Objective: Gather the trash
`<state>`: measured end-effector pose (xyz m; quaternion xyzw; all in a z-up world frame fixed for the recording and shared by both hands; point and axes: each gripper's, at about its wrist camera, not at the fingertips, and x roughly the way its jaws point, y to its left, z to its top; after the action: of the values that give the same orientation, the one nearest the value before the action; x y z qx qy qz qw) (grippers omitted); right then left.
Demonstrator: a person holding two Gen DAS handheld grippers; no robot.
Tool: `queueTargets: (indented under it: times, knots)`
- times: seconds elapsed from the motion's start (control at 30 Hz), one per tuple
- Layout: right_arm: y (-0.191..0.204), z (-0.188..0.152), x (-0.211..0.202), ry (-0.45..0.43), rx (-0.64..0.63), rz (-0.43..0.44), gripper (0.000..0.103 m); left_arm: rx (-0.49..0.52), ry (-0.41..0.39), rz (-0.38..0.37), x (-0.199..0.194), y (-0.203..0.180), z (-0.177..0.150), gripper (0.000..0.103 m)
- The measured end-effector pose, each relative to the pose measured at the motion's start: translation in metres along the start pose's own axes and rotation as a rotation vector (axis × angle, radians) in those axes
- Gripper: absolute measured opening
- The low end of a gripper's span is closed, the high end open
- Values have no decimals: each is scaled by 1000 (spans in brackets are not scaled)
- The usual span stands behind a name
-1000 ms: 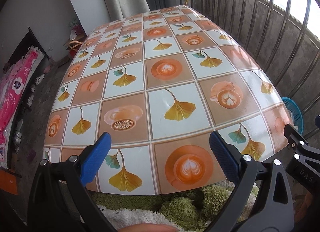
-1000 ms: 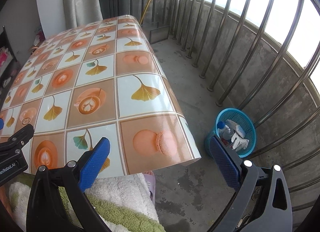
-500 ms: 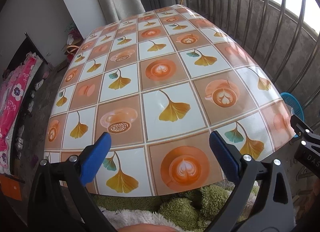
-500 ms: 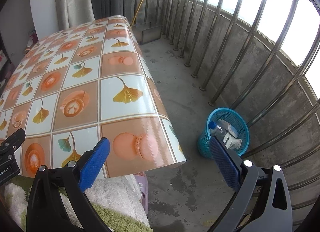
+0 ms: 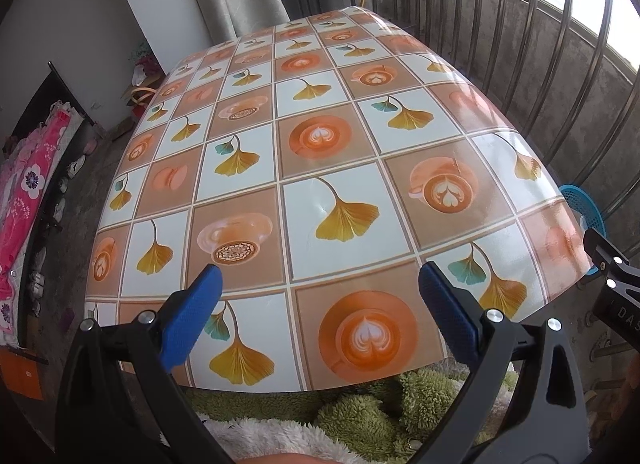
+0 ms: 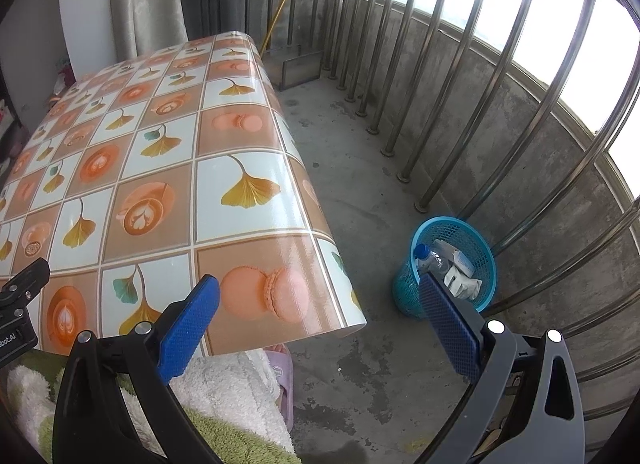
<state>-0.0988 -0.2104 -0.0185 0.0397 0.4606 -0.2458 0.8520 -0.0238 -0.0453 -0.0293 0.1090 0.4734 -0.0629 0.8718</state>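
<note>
Both claws, left claw (image 5: 320, 296) and right claw (image 6: 318, 306), are gaping empty; your round blue mesh plastic trash basket (image 6: 448, 264) is sitting right of the patterned-cloth bench (image 6: 168, 167), nearer your right.

Bright daylight through the window bars (image 6: 472, 43) glares off the tablecloth (image 5: 328, 167) (edges bowed, corners dark).

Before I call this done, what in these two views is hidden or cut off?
- Basket contents, right wrist view: the bottle and white wrappers show on top; the right gripper finger covers the rest.
- Basket, left wrist view: only a rim sliver past the table edge.
- Floor under the table: hidden in both views.
- Left gripper: open, holding nothing.
</note>
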Motion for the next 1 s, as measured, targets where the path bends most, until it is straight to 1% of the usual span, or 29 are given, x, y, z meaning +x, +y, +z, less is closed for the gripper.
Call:
queueTargets:
  times: [0.33,1.0]
  knots:
    - [-2,1,-1,-2,-1,-12,97,0,-30,-48,-6,-2,-1,94]
    - [-2,4,-6,-15,0,-10,97,4,-39,-50,-8,-3,-1,94]
